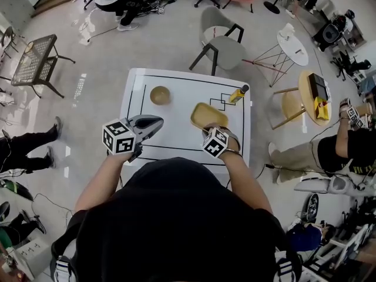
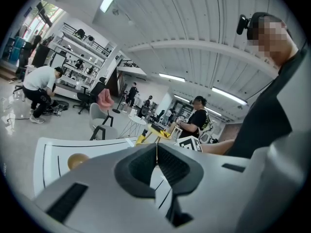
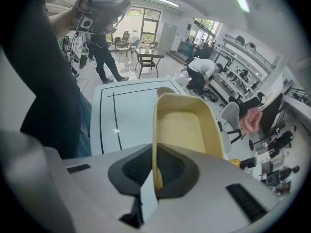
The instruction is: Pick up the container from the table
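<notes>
Container (image 1: 209,116) is sitting over the right half of the table (image 1: 176,96), its near wall pinched between the jaws of my right gripper (image 3: 154,177) since I am aiming to lift it by the rim (my left gripper (image 2: 156,165) is idling, closed on nothing).

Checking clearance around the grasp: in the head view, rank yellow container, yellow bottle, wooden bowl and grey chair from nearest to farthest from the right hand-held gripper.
1. yellow container: its near rim is clamped in the right hand-held gripper.
2. yellow bottle: far right of the table.
3. wooden bowl: far left of the table.
4. grey chair: on the floor beyond the table.
</notes>
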